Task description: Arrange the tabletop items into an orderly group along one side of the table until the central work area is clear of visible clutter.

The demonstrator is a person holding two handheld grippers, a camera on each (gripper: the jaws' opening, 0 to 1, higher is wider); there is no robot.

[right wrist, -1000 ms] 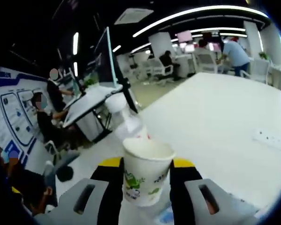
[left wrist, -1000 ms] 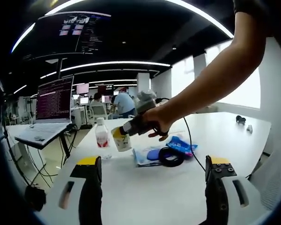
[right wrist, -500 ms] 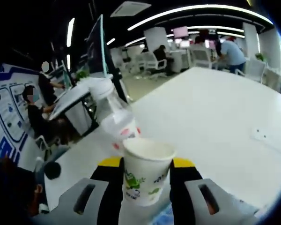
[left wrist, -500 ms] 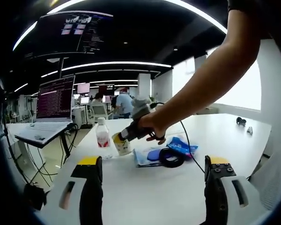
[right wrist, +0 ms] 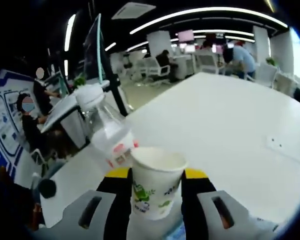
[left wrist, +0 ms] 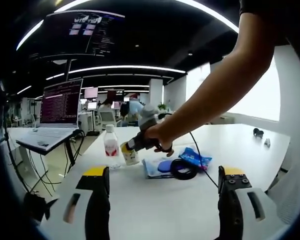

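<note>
In the right gripper view my right gripper is shut on a white paper cup with green print, held upright. A clear water bottle with a white cap and red label stands just behind the cup, to its left. In the left gripper view my left gripper is open and holds nothing, low over the near table. Farther off there, the right gripper in a person's hand holds the cup beside the bottle. A black cable coil lies on blue packets and a paper.
The white table stretches far to the right. A laptop on a stand sits off the table's left edge, with cables below. Small dark items lie at the far right of the table. People sit at desks in the background.
The right gripper has carried the cup down and closer to the bottle, which now looms larger and nearer in its view. The left gripper has stayed open and nearly still.
</note>
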